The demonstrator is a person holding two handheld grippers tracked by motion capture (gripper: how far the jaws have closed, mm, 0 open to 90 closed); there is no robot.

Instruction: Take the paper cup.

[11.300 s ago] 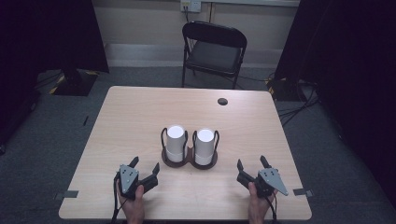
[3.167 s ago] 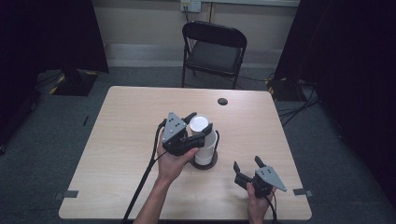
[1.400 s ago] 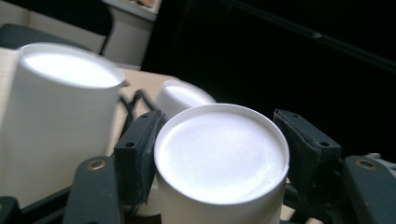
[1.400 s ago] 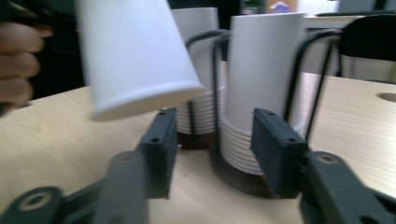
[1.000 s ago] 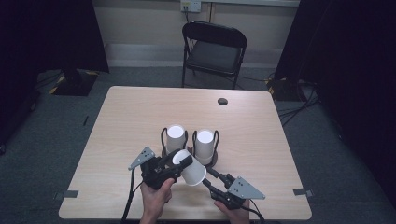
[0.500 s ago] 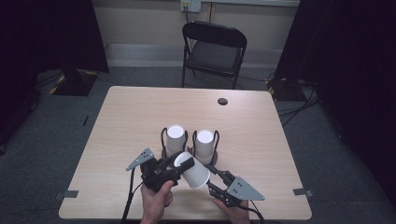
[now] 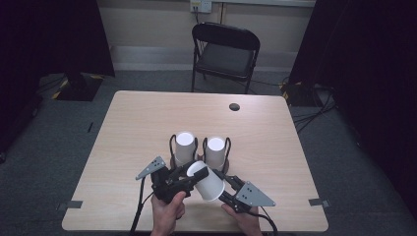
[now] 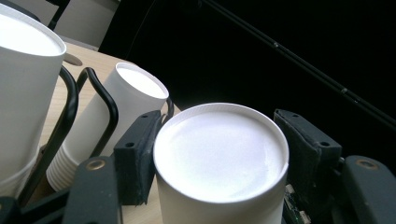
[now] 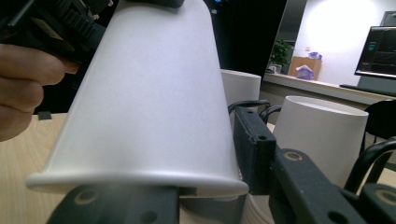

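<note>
Three white cups (image 7: pixel 205 181), one between two tools (image 7: pixel 184 176), two racked.

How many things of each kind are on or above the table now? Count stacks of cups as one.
White cup stacks in black holders: 2
White cup held between tools: 1
Tools: 2
Dark round table hole: 1
Total: 6

A white paper cup (image 7: pixel 206 180) is held tilted above the near middle of the bench (image 7: pixel 128 128), closed base up and to the left, rim toward the near right. Just beyond it, two stacks of upturned white cups (image 7: pixel 185 146) (image 7: pixel 215 150) stand upright in black wire holders (image 7: pixel 173 147).
</note>
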